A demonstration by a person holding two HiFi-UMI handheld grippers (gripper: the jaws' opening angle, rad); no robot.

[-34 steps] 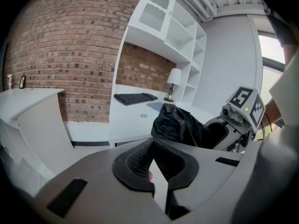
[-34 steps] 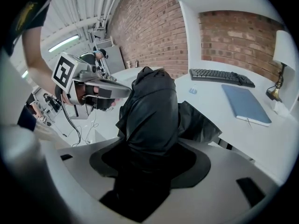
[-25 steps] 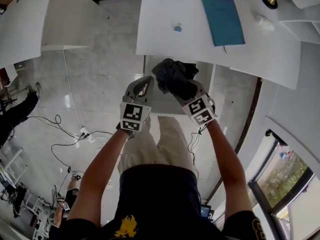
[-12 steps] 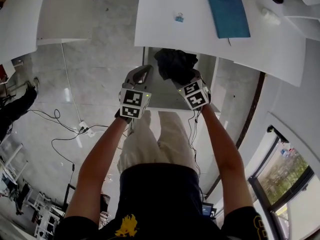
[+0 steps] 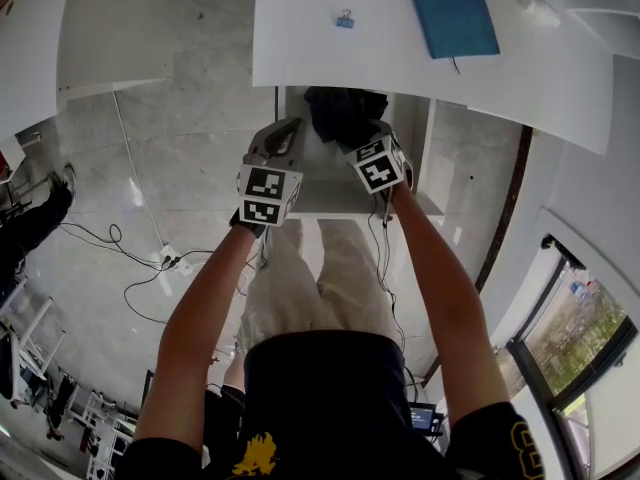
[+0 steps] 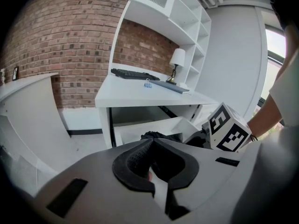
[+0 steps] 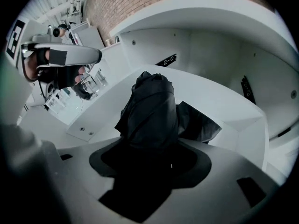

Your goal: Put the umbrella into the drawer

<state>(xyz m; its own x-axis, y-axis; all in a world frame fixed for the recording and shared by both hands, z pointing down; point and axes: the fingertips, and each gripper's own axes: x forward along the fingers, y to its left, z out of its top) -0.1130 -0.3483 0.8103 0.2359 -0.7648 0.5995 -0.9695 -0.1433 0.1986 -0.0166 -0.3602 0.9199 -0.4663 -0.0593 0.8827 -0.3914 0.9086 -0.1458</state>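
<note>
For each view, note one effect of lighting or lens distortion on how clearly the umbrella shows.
Head view: the fisheye bows the desk, and the black umbrella shows as a featureless dark mass. Left gripper view: black vignetted corners, a glaring window. Right gripper view: the umbrella contrasts with the pale drawer, but its lower folds fade into darkness.

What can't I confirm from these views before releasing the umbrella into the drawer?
- Right gripper pads: in the right gripper view, the umbrella fabric buries them.
- Back of the drawer: in the head view, the desk covers it.
- Whether the umbrella rests on the drawer floor: its own folds hide the underside in both views.
- Umbrella handle: not visible in any view.
</note>
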